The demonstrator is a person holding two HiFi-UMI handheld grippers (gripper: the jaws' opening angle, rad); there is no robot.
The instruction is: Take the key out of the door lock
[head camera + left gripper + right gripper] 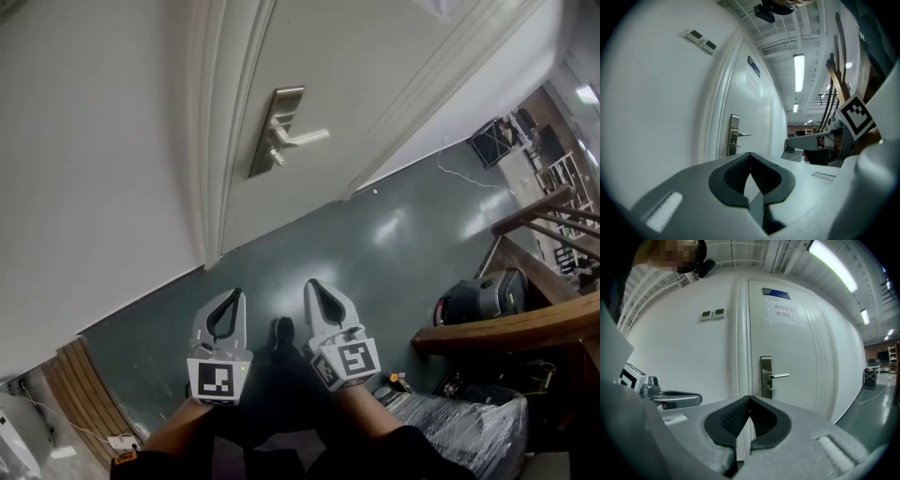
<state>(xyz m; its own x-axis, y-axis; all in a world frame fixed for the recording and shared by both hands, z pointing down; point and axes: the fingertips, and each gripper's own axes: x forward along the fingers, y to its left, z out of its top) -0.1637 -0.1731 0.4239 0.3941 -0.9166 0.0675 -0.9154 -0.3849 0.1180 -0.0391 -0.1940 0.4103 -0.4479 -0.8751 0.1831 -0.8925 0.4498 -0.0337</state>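
Observation:
A white door (375,66) carries a metal lock plate (275,131) with a lever handle (305,138). A small key (769,388) sticks out of the plate just under the handle (780,376). Both grippers hang low over the dark floor, well short of the door. My left gripper (233,293) is shut with nothing between its jaws, and my right gripper (311,284) beside it is shut and empty too. In the left gripper view the lock plate (733,136) shows far ahead above the closed jaw tips (750,154). The right gripper (750,398) points at the lock plate (766,376).
A wooden stair railing (525,328) runs at the right, with a black bag (483,298) and a plastic-wrapped bundle (469,422) near it. Wooden planks (84,394) lie at the lower left by the wall. A paper notice (783,311) hangs on the door.

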